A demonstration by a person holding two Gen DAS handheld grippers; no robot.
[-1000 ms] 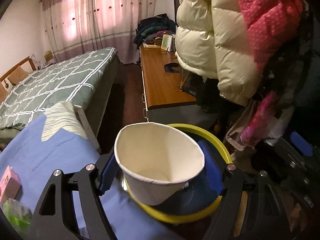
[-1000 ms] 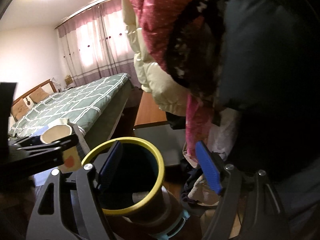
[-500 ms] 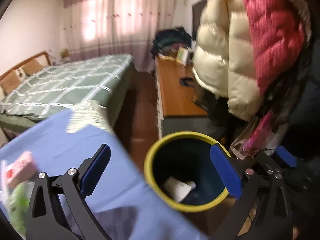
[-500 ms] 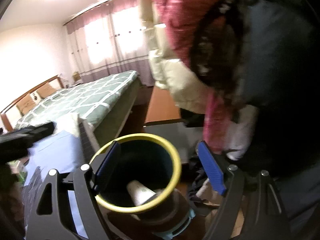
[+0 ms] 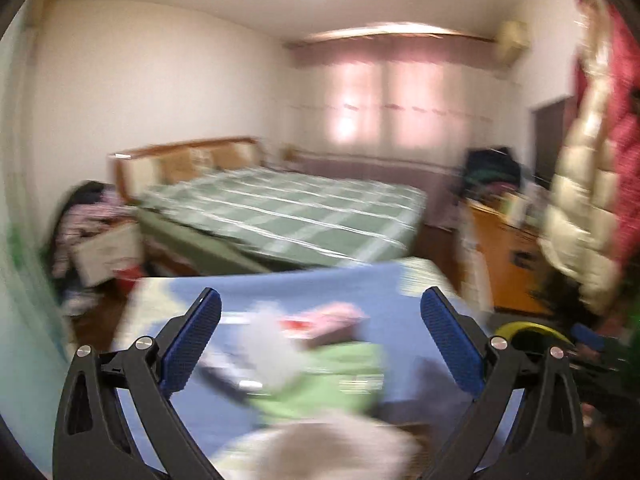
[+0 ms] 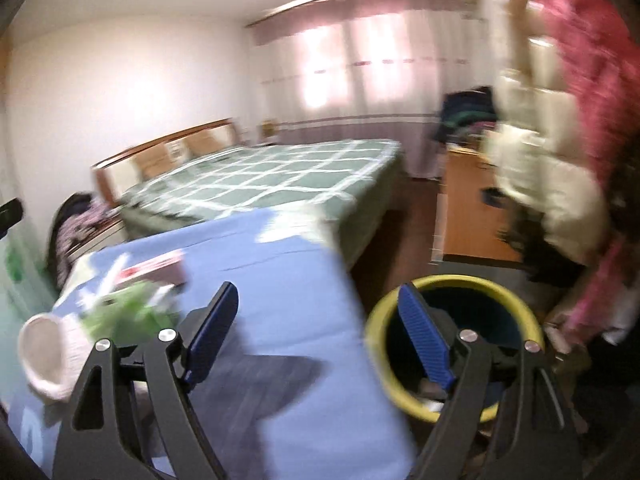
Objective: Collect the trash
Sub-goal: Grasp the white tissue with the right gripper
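Both views are blurred by motion. My left gripper (image 5: pixel 320 294) is wide open and empty over the blue-clothed table (image 5: pixel 288 284). Under it lie a green packet (image 5: pixel 332 376), a pink and red box (image 5: pixel 320 316) and a white crumpled piece (image 5: pixel 272 340). A pale round shape (image 5: pixel 332 448) fills the bottom edge. My right gripper (image 6: pixel 317 287) is open and empty at the table's (image 6: pixel 280 280) right edge, its right finger in front of the yellow-rimmed bin (image 6: pixel 472 280). A white paper cup (image 6: pixel 44 352), the green packet (image 6: pixel 124 312) and the box (image 6: pixel 152 268) lie at the left. The bin (image 5: pixel 528 328) also shows right of the left gripper.
A green checked bed (image 6: pixel 272 176) stands behind the table. A wooden desk (image 6: pixel 468 208) with piled clothes is at the right. Hanging cream and pink jackets (image 6: pixel 560 140) crowd the space above the bin. Bags and clothes (image 5: pixel 92 232) sit on the floor at the left.
My left gripper opened and let the paper cup drop into the bin, then swung left over the table. My right gripper also swung left, off the bin, toward the table.
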